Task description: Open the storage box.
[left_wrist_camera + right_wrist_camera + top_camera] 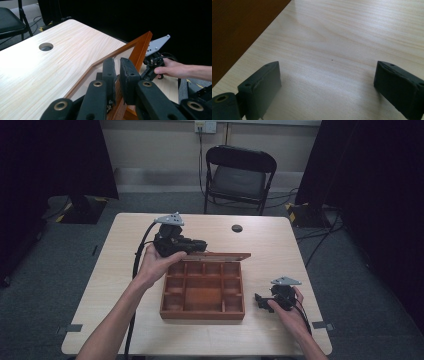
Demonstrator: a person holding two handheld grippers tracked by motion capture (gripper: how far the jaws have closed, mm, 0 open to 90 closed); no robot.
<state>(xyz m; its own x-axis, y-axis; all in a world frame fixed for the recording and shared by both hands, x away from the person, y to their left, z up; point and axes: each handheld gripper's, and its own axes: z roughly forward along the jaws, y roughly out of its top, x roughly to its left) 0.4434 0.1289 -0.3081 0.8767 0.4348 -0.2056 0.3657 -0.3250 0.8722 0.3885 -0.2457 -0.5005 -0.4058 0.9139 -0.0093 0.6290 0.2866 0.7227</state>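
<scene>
Both forearms were bare, no sleeves. Each gripper, left gripper and right gripper, was black with padded block jaws, brass-ringed pivot holes, a grey three-cornered top plate and a trailing black cable.

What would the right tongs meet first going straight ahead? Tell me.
Probably the bare tabletop: the open right tongs tilt down toward it. The wooden box sits left of their line, though depth is unclear.
</scene>
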